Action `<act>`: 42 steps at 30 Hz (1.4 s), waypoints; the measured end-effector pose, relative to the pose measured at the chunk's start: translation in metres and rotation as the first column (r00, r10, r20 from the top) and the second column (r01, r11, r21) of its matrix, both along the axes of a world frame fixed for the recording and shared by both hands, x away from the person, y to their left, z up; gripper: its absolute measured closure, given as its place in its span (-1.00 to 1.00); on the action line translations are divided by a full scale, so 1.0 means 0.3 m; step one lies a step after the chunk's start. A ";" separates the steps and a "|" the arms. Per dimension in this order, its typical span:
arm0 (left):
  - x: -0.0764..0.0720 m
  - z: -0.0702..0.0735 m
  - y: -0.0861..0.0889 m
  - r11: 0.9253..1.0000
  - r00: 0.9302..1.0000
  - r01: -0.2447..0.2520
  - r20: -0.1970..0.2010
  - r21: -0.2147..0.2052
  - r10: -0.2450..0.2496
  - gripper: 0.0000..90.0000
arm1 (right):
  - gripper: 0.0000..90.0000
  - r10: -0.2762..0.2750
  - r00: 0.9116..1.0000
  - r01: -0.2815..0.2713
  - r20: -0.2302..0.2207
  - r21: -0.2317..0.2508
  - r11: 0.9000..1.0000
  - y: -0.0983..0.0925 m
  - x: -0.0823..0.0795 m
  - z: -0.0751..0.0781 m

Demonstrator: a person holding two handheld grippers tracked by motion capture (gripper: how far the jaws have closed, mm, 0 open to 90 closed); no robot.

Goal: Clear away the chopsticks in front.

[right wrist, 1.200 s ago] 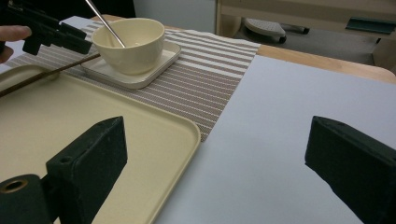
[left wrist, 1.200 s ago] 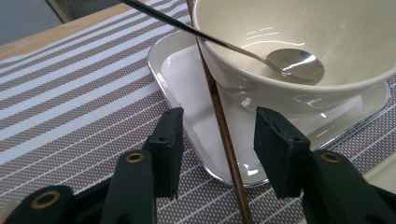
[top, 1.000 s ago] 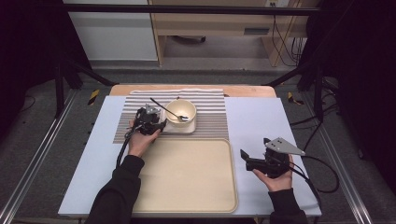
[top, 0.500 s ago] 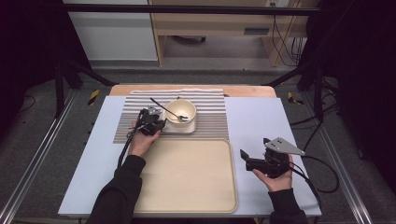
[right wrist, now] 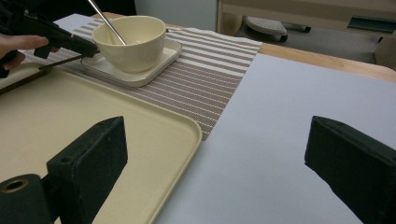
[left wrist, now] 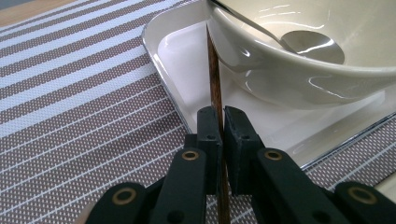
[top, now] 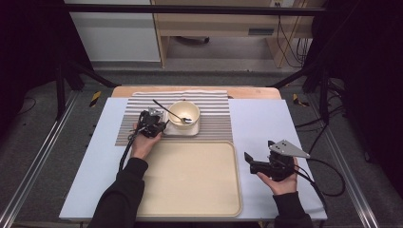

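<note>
A thin dark brown stick, most likely a chopstick point(left wrist: 215, 79), is pinched between the fingers point(left wrist: 208, 128) of the left gripper point(top: 159, 124), which close tightly on it. Its far end reaches up against the side of the cream bowl point(left wrist: 299, 70), over the near edge of the white square plate point(left wrist: 187, 56) on which the bowl stands. A metal spoon point(top: 173, 114) leans in the bowl, handle pointing away to the far left. Plate and bowl sit on a striped placemat point(top: 214, 111), and just in front of the mat lies a large beige tray point(top: 195, 180), bare. All of it rests on a pale sheet that covers the worktop point(top: 266, 123).

The right gripper point(top: 250, 160) hangs low over the sheet to the right of the tray, well apart from the bowl, its fingers spread wide with nothing between them.

The step in hand looks like lifting the chopstick off the plate's edge; whether it goes to the tray or into the bowl cannot be told. The next move calls for a steady pinch, since so slim a stick can swivel, and a lift clear of the bowl's wall so the bowl and spoon are not nudged.
</note>
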State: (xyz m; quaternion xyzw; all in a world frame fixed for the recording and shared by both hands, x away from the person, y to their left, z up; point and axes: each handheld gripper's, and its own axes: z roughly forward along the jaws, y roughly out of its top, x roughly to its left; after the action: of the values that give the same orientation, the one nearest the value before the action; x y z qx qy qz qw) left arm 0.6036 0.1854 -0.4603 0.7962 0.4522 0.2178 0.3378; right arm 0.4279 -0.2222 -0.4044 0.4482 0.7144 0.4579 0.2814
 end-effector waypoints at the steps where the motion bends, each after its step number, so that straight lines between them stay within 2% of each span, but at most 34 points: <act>1: -0.001 0.001 0.001 1.000 1.000 0.001 0.002 -0.001 -0.001 0.88 | -0.86 0.000 1.000 0.000 0.000 0.000 1.000 0.000 0.000 0.000; 12: -0.034 0.039 0.028 1.000 1.000 -0.015 0.023 -0.006 0.015 0.88 | -0.86 0.000 1.000 0.000 -0.001 0.004 1.000 0.000 -0.001 0.001; 13: -0.041 0.043 0.035 1.000 0.999 -0.022 0.031 -0.021 0.022 0.88 | -0.86 0.000 1.000 0.000 0.000 0.004 1.000 0.000 -0.001 0.001; 18: -0.068 0.065 0.068 1.000 0.999 -0.024 0.040 -0.017 0.024 0.88 | -0.86 -0.001 1.000 0.001 0.001 0.000 1.000 0.000 -0.001 0.001; 20: -0.080 0.072 0.081 0.999 0.998 -0.035 0.048 -0.029 0.037 0.88 | -0.86 -0.002 1.000 0.002 0.000 0.002 1.000 0.000 -0.002 0.002; 28: -0.156 0.108 0.158 0.997 0.995 -0.063 0.070 -0.048 0.066 0.88 | -0.86 -0.003 1.000 0.003 0.001 0.001 1.000 0.000 -0.003 0.002; 42: -0.244 0.111 0.234 0.994 0.993 -0.095 0.071 -0.052 0.099 0.88 | -0.87 -0.002 1.000 0.002 0.002 -0.007 1.000 0.003 -0.003 -0.001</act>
State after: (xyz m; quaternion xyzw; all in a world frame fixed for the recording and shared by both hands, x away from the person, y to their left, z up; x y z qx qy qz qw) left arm 0.5303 0.2558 -0.4270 0.7564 0.4826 0.2522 0.3625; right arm 0.4271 -0.2213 -0.4048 0.4472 0.7153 0.4556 0.2841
